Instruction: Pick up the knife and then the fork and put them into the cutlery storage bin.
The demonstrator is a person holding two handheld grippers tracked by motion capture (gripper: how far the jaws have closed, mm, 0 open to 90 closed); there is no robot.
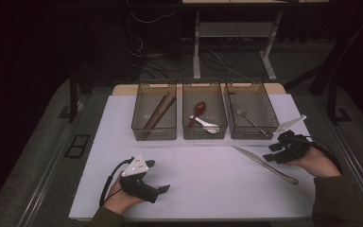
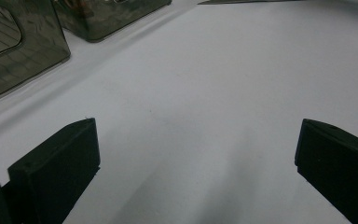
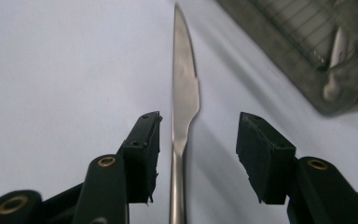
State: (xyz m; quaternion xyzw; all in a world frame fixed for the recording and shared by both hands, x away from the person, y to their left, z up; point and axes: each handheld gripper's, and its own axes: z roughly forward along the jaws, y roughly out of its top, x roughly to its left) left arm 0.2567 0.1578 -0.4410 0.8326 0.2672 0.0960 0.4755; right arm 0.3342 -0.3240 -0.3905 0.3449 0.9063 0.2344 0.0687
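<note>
Right gripper (image 3: 198, 128) low over knife (image 3: 184, 88), jaws part open, straddling it near handle-blade junction, pads not touching. Knife flat on white surface (image 1: 194, 175), in front of right bin (image 1: 250, 117) holding fork (image 1: 249, 118). Left gripper (image 2: 196, 144) jaws wide open, empty, resting at near left.

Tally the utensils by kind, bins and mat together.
Chopsticks: 2, left bin
Spoons: 2, one red-brown, one white, middle bin
Fork: 1, right bin
Knife: 1, on the mat
Total: 6
</note>
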